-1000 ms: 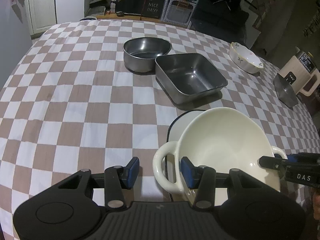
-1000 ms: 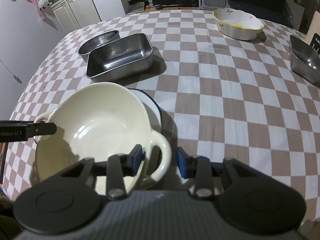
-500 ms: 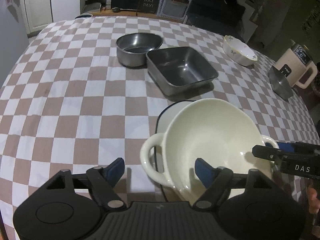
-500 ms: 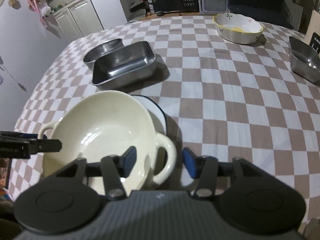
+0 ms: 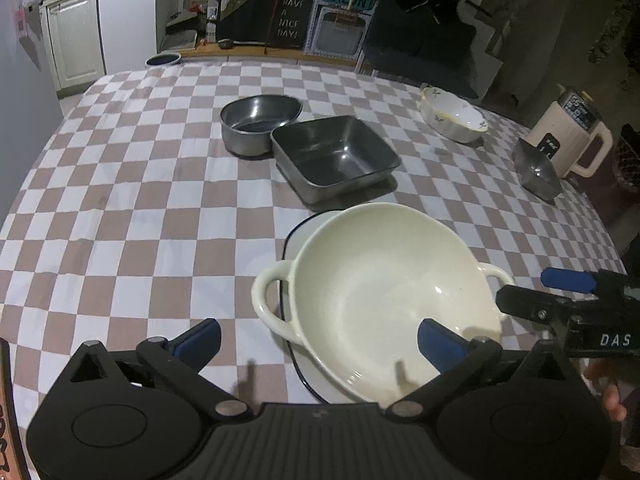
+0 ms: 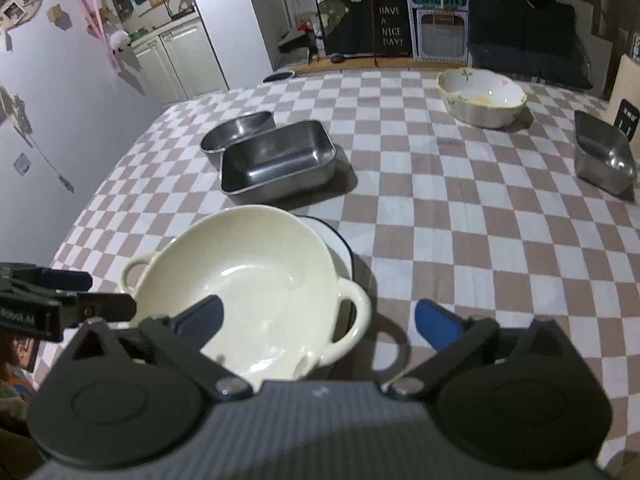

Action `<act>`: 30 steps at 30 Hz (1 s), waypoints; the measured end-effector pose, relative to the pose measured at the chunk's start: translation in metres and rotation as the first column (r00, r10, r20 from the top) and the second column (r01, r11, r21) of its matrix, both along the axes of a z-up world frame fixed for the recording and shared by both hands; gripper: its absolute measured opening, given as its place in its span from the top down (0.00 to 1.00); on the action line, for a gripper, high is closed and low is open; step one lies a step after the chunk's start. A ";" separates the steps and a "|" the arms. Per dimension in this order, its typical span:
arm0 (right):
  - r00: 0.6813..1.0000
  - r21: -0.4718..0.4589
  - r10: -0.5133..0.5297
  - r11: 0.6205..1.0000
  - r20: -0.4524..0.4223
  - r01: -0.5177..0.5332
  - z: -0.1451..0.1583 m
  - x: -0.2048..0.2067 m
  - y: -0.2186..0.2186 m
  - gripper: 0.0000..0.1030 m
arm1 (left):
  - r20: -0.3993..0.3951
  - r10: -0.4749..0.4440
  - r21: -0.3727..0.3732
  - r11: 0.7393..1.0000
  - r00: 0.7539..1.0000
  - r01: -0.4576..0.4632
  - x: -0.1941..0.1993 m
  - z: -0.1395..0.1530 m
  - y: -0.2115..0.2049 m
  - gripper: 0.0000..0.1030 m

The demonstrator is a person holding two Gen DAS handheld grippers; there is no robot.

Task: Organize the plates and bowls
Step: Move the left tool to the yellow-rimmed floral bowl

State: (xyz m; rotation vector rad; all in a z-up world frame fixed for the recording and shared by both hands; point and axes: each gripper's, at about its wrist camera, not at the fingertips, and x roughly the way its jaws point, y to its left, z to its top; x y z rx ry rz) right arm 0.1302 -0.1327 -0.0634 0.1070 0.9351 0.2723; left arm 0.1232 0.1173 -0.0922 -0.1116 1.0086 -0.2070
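A cream two-handled bowl (image 5: 384, 280) rests on a white plate with a dark rim (image 5: 308, 224) near the table's front edge; it also shows in the right wrist view (image 6: 248, 280) on the plate (image 6: 340, 244). My left gripper (image 5: 320, 340) is open, its fingers either side of the bowl's left handle without touching it. My right gripper (image 6: 320, 320) is open around the bowl's right handle. A round steel bowl (image 5: 260, 120), a square steel pan (image 5: 334, 156), a floral bowl (image 5: 452, 118) and a small steel container (image 5: 536, 174) stand farther back.
The table has a brown and white checked cloth (image 5: 140, 200). A beige kettle (image 5: 568, 136) stands at the far right edge. White cabinets (image 6: 180, 60) and a dark sign stand beyond the table.
Both grippers have opened wide and let go of the bowl's handles. Both have drawn back and up a little from the bowl, which stays on the plate.
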 end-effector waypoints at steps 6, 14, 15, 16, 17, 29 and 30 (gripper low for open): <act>0.999 0.000 -0.011 1.000 0.034 0.011 0.009 -0.014 -0.005 0.00 | 0.042 0.006 0.001 1.000 0.999 -0.006 -0.017 0.017 -0.006 0.00; 0.989 -0.021 0.005 1.000 0.150 -0.002 0.034 -0.031 -0.020 0.00 | 0.132 0.014 0.013 1.000 0.991 -0.015 -0.024 0.041 -0.022 0.00; 0.986 -0.023 0.002 1.000 0.164 0.002 0.037 -0.032 -0.024 0.00 | 0.150 0.017 0.012 1.000 0.989 -0.019 -0.024 0.045 -0.026 0.00; 0.984 -0.025 -0.003 1.000 0.179 0.008 0.040 -0.033 -0.028 0.00 | 0.163 0.019 0.014 1.000 0.986 -0.021 -0.022 0.049 -0.030 0.00; 0.981 -0.025 -0.009 1.000 0.193 0.014 0.043 -0.033 -0.034 0.00 | 0.175 0.019 0.017 1.000 0.984 -0.023 -0.021 0.052 -0.034 0.00; 0.929 -0.012 -0.149 0.987 0.339 0.163 0.069 -0.004 -0.109 0.00 | 0.309 -0.004 -0.007 1.000 0.951 0.006 0.017 0.072 -0.110 0.00; 0.926 -0.010 -0.153 0.986 0.347 0.166 0.069 0.000 -0.114 0.00 | 0.324 -0.003 -0.012 1.000 0.946 0.008 0.020 0.073 -0.118 0.00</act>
